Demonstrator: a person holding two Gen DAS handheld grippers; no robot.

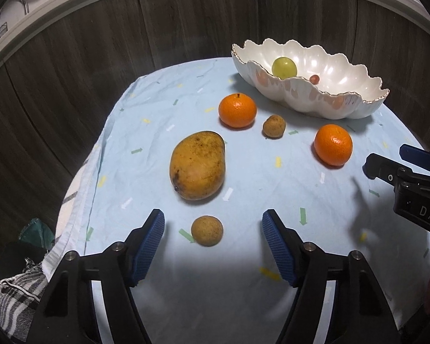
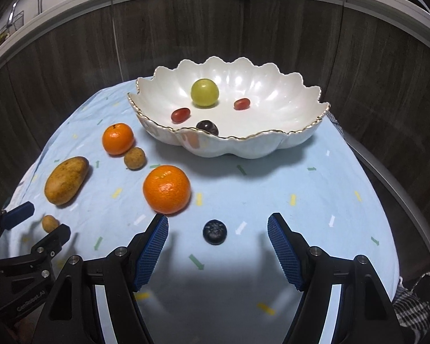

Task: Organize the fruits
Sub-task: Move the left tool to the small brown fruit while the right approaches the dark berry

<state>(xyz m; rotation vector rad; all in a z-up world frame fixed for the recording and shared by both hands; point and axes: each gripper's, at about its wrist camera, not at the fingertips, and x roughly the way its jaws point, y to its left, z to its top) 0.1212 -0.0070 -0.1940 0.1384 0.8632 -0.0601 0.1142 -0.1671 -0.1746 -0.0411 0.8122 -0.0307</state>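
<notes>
My left gripper (image 1: 213, 220) is open low over the blue cloth, and a small brown round fruit (image 1: 207, 230) lies between its pads without touching them. My right gripper (image 2: 218, 222) is open around a dark blueberry (image 2: 214, 231), also untouched. On the cloth lie a mango (image 1: 197, 166), two oranges (image 1: 237, 110) (image 1: 333, 144) and a second small brown fruit (image 1: 274, 126). The white scalloped bowl (image 2: 243, 146) at the back holds a green grape (image 2: 204, 93), two red fruits (image 2: 180, 114) (image 2: 241, 104) and a dark one (image 2: 207, 127).
The blue cloth (image 2: 301, 215) covers a small round table in front of dark wood panels (image 1: 100, 43). A striped towel (image 1: 17, 292) hangs off the left edge. The near orange (image 2: 166, 189) sits just beyond my right gripper's left finger.
</notes>
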